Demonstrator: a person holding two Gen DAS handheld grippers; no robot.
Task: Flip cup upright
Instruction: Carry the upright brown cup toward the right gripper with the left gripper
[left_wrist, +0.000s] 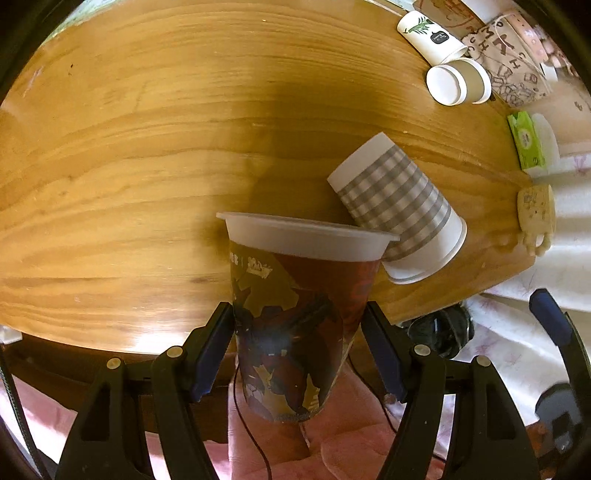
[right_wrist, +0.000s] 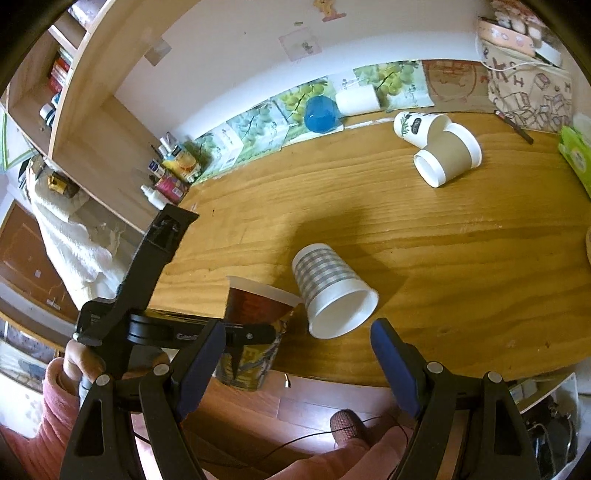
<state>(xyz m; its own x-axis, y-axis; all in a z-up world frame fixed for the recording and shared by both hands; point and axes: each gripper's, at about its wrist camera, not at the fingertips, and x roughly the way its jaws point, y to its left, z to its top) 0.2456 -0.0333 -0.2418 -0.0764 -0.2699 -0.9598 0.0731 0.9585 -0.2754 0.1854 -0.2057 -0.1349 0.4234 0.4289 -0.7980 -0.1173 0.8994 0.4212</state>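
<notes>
My left gripper (left_wrist: 299, 347) is shut on a dark red printed cup (left_wrist: 295, 317) with a white rim, held upright off the table's front edge; it also shows in the right wrist view (right_wrist: 255, 325). A grey checked paper cup (left_wrist: 399, 206) lies on its side on the wooden table (left_wrist: 147, 166) just behind it, mouth toward the front edge; in the right wrist view (right_wrist: 328, 288) it lies just ahead of my right gripper (right_wrist: 299, 354), which is open and empty above the front edge.
Two more paper cups lie on their sides at the back right: a white one (right_wrist: 417, 125) and a brown-sleeved one (right_wrist: 447, 155). A patterned bag (right_wrist: 528, 96), a green tissue pack (right_wrist: 576, 155), a blue ball (right_wrist: 319, 114) and small bottles (right_wrist: 173, 170) line the edges.
</notes>
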